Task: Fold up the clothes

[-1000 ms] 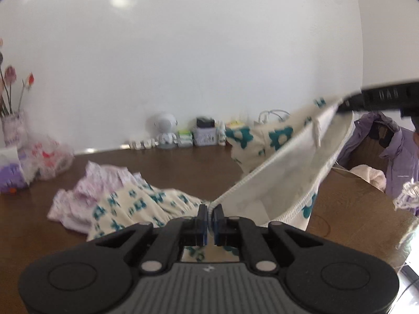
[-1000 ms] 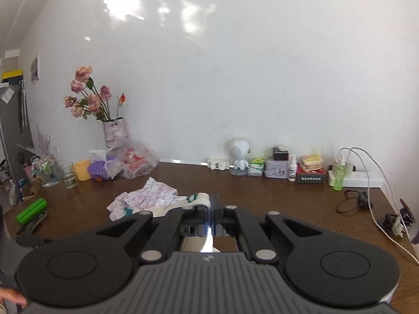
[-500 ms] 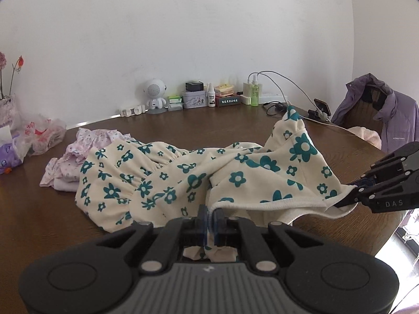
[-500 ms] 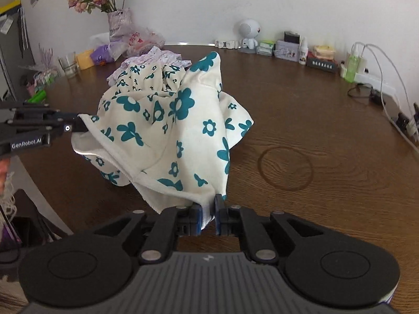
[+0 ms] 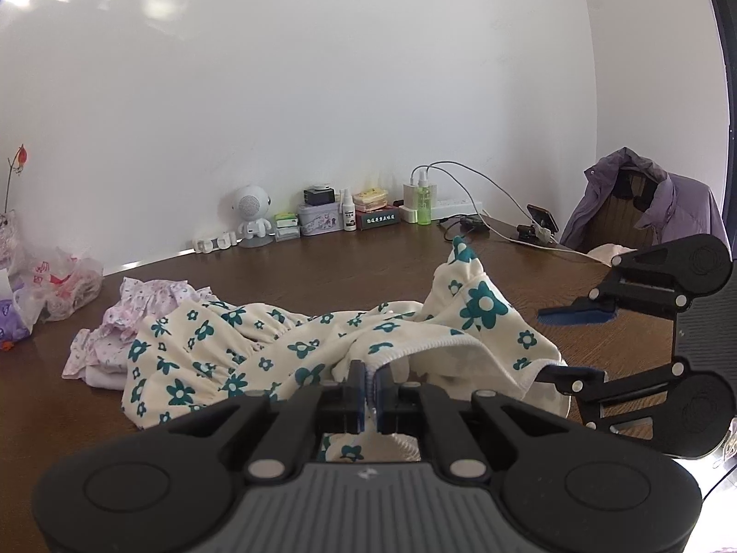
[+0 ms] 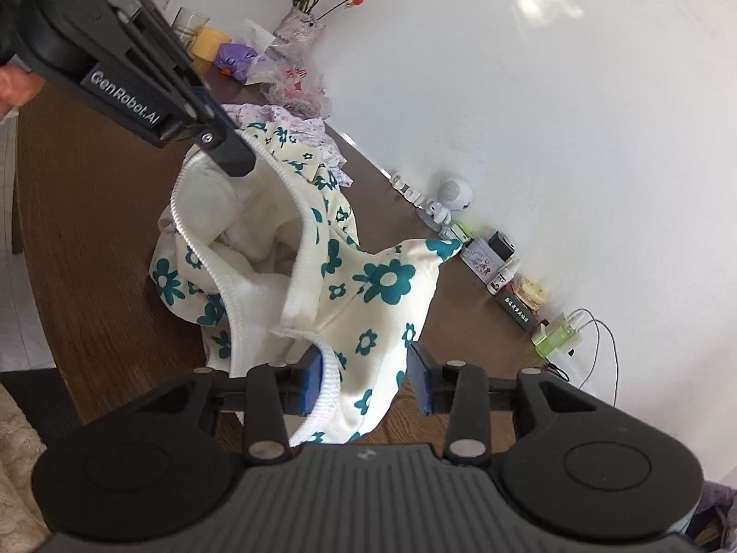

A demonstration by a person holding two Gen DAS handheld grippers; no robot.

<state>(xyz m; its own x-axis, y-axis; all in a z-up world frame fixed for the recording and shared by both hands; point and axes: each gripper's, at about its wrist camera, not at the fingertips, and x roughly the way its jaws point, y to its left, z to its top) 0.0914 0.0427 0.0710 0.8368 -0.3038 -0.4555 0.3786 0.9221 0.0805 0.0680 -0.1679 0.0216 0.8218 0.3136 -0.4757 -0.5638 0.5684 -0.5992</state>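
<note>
the cream garment [image 5: 318,345] carries teal flowers, the crumpled cloth [image 5: 138,304] behind looks pale pink with perhaps tiny sprigs, on a dark brown table [image 5: 322,276].

My left wrist view looked level and close across the table [image 5: 322,276] toward the wall. My right view sat rolled sideways. Both shared the floral garment [image 5: 276,350] [image 6: 368,285].

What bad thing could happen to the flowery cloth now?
1. The right gripper has just been opening with the cloth between its fingers, so that corner may flop and spoil the fold.
2. The left gripper is shut on the hem alone; a pull could drag the cloth crooked.
3. The cloth lies partly on the pink garment, which might get dragged too.
</note>
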